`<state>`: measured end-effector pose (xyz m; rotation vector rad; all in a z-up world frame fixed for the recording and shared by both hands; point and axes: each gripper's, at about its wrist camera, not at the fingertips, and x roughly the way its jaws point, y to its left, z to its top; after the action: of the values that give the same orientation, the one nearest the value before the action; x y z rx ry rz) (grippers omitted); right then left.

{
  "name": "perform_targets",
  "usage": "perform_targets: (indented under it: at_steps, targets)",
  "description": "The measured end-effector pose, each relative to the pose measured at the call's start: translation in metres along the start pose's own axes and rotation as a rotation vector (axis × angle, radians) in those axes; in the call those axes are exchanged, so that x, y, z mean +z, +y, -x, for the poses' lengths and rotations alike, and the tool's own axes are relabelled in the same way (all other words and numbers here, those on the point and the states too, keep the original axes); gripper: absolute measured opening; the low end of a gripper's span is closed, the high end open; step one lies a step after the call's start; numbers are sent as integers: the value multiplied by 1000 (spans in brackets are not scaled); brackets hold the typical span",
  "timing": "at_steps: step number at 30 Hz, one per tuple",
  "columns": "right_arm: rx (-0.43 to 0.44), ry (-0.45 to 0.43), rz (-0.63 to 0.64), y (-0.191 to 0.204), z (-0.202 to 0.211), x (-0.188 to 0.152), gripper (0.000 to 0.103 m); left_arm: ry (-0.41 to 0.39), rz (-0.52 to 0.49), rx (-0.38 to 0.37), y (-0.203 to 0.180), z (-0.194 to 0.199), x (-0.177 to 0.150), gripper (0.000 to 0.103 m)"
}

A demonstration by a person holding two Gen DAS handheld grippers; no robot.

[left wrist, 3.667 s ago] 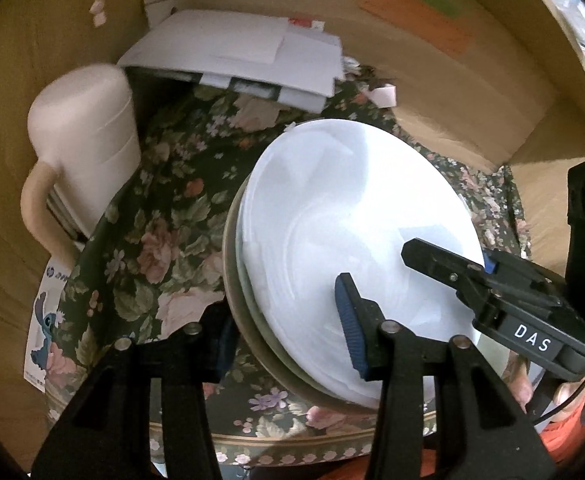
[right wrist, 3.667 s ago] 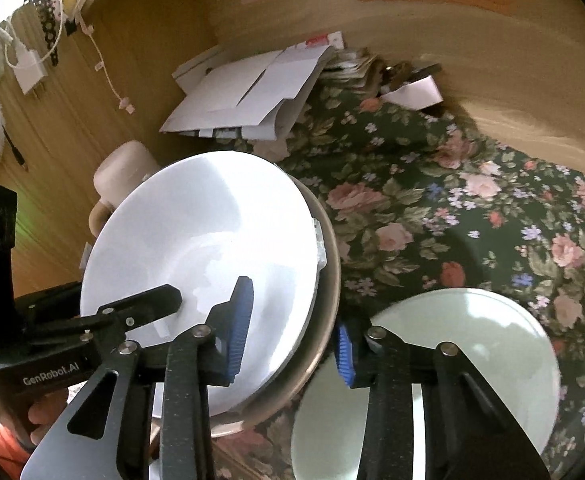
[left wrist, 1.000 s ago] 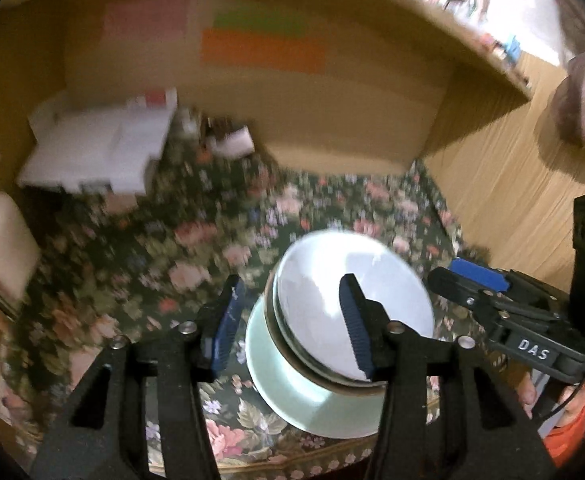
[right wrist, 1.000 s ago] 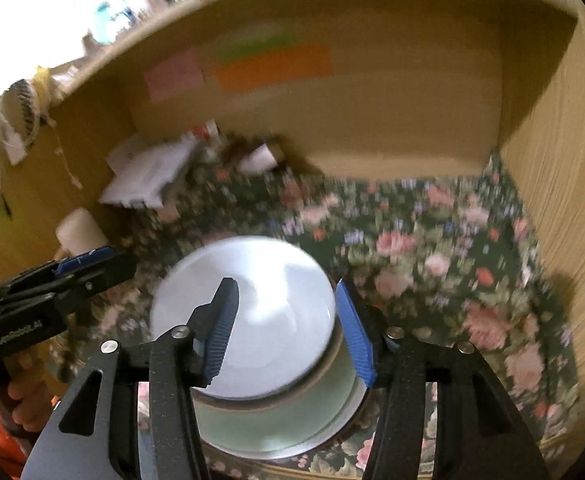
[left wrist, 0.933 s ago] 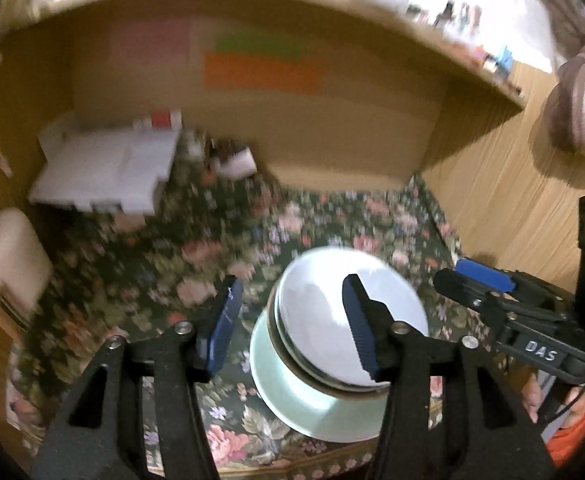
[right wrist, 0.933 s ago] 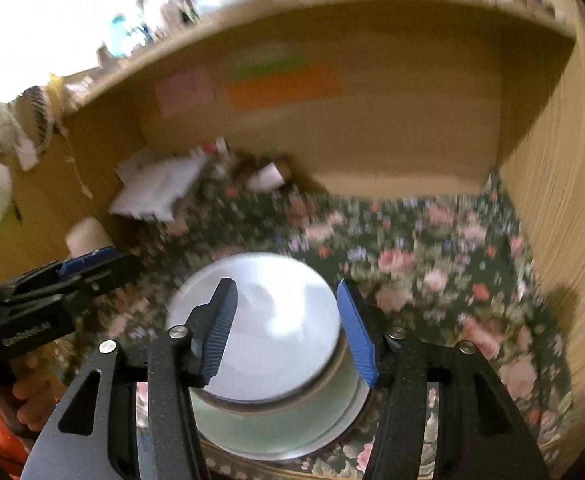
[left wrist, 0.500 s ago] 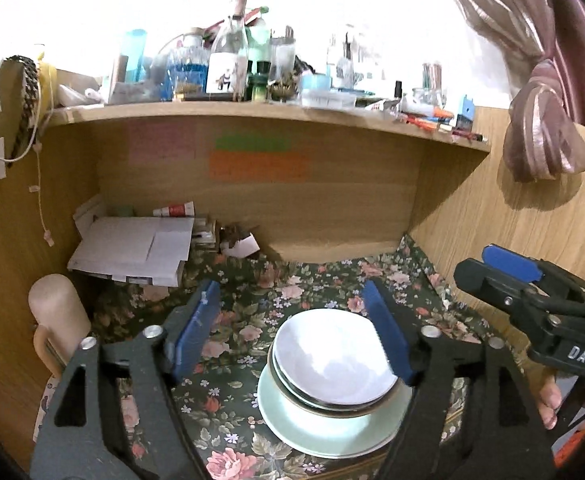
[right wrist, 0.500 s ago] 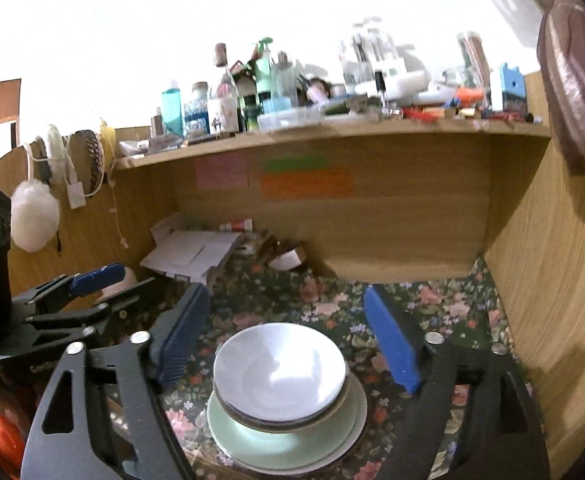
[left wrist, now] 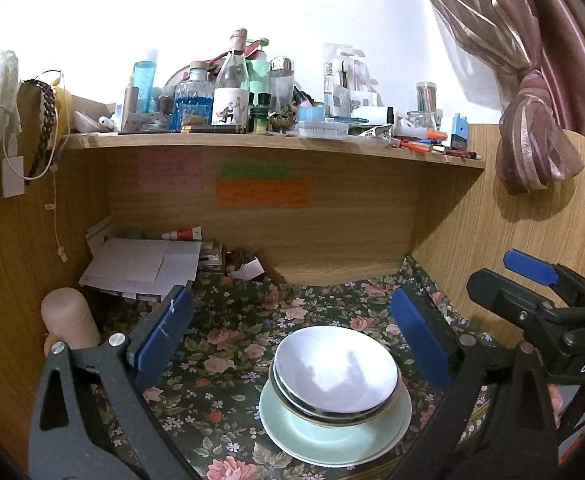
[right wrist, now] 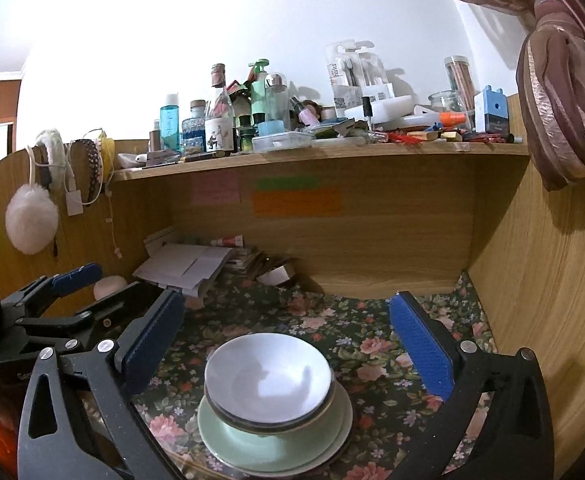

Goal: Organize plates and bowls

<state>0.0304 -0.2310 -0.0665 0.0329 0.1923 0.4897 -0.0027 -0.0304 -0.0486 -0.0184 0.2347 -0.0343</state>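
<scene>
The white bowl (left wrist: 334, 368) sits upright, mouth up, on a pale green plate (left wrist: 334, 438); round, no long axis. Left gripper (left wrist: 292, 336) and right gripper (right wrist: 288, 340) jaws are opening, nothing clamped.

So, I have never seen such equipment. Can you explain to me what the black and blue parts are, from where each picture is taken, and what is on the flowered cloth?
There is no robot here. A person holds one handheld tool in each hand; each has two black fingers with blue pads and a wide-angle camera looking forward along them. One picture comes from the left tool, the other from the right tool. Each view also shows the other tool at its edge.

On the flowered cloth stands a stack: a white bowl in a darker-rimmed bowl, on a pale green plate. Papers and a pink mug lie further back; the shelf above carries bottles.

Nothing is held: both tools' jaws are opening, and the stack sits free on the cloth.
</scene>
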Motion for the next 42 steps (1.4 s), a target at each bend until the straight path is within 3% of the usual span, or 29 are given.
perform_targets:
  at_steps: [42]
  targets:
    - [13,2,-4,-3,-5,-2,103,-4,12,-3,-4,-3,-2,101]
